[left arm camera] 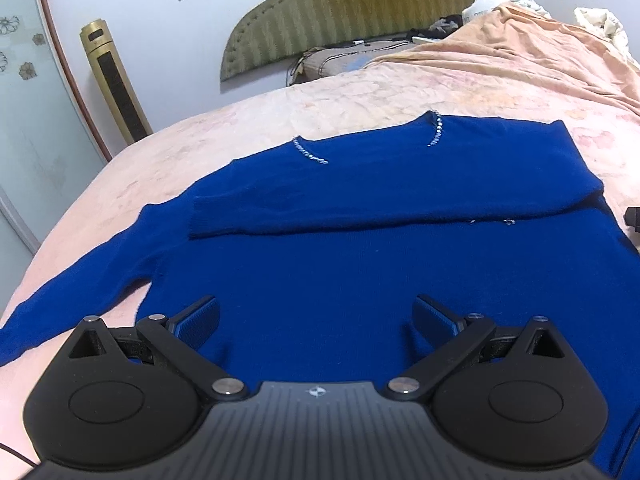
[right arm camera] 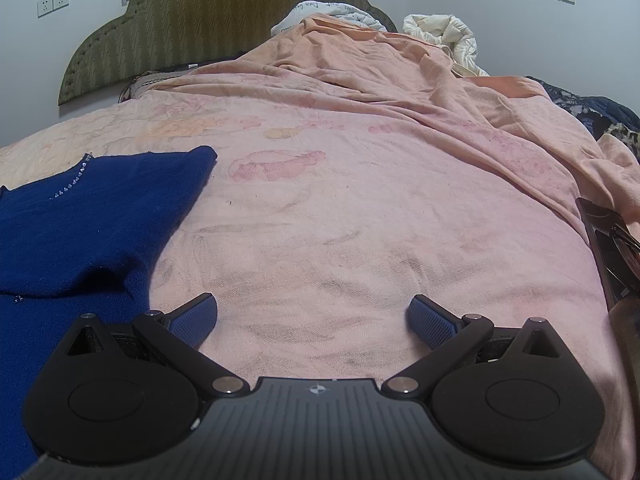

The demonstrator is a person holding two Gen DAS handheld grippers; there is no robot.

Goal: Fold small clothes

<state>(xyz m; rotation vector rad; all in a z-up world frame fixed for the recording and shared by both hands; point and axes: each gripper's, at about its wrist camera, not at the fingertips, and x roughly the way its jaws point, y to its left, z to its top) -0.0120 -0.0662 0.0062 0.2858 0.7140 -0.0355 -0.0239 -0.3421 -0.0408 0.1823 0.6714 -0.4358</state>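
Note:
A royal-blue knit sweater (left arm camera: 360,248) with a beaded neckline lies flat on the pink bed sheet (left arm camera: 360,96). Its right sleeve is folded across the chest; its left sleeve (left arm camera: 80,280) stretches out to the left. My left gripper (left arm camera: 316,316) is open and empty, above the sweater's lower body. In the right wrist view the sweater's right side (right arm camera: 80,232) lies at the left. My right gripper (right arm camera: 312,314) is open and empty over bare sheet (right arm camera: 360,220), just right of the sweater's edge.
A green padded headboard (left arm camera: 360,12) and a rumpled peach blanket (right arm camera: 380,72) with white bedding (right arm camera: 448,36) lie at the far end. A gold tower fan (left arm camera: 116,84) stands left of the bed. A dark object (right arm camera: 608,248) lies at the bed's right edge.

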